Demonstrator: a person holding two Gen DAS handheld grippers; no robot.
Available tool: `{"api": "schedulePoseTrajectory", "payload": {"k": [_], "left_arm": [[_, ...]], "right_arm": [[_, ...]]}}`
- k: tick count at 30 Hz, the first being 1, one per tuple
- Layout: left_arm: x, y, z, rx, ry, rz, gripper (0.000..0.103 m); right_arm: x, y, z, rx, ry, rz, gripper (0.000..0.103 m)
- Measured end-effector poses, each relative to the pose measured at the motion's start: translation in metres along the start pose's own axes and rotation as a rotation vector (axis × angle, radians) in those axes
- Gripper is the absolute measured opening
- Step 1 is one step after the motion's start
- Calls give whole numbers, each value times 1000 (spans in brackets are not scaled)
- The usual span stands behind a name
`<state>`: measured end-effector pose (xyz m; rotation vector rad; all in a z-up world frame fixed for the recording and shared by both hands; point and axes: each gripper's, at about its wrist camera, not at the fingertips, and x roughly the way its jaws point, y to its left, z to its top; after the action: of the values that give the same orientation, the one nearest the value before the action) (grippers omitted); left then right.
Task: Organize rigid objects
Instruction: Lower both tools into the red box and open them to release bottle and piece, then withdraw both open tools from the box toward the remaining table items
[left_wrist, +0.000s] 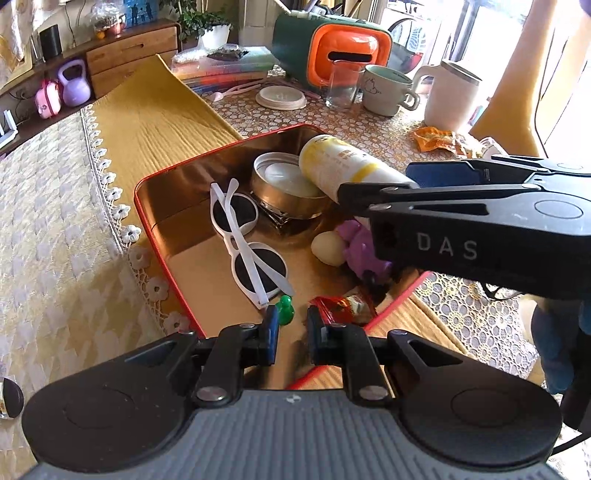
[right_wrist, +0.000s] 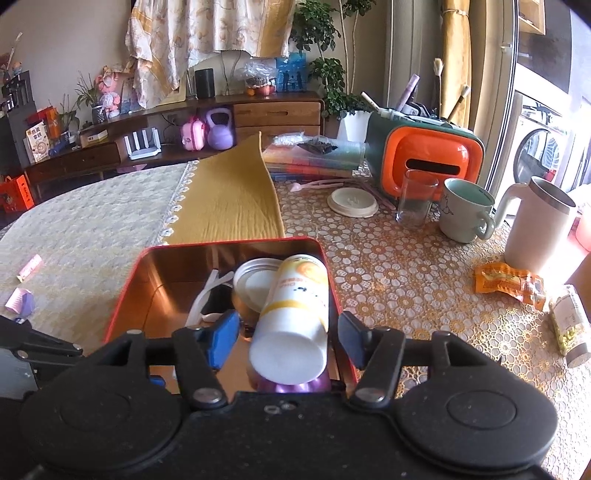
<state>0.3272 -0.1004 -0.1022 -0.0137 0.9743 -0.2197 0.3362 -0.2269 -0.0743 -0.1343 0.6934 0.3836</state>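
The white bottle lay tilted in the red tin, its long axis running straight ahead between the right claw's spread, untouching pads; the left claw stayed out, pressed together.

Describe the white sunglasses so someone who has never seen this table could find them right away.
Find the red-rimmed tin box on the table. The white sunglasses lie folded on its gold floor, beside a round tin. Nothing else there has two dark round lenses.
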Motion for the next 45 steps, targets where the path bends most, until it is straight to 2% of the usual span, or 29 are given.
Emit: {"api": "schedulePoseTrajectory", "payload": {"k": [13, 21, 45], "left_arm": [[-42, 6, -10, 0, -65, -9, 15], [-76, 32, -26, -43, -99, 15, 15], [-163, 118, -99, -143, -168, 99, 15]], "right_arm": [[-27, 11, 1, 21, -24, 29, 69], [-53, 23, 1, 33, -46, 68, 76], [-108, 124, -17, -50, -23, 222, 90]]}}
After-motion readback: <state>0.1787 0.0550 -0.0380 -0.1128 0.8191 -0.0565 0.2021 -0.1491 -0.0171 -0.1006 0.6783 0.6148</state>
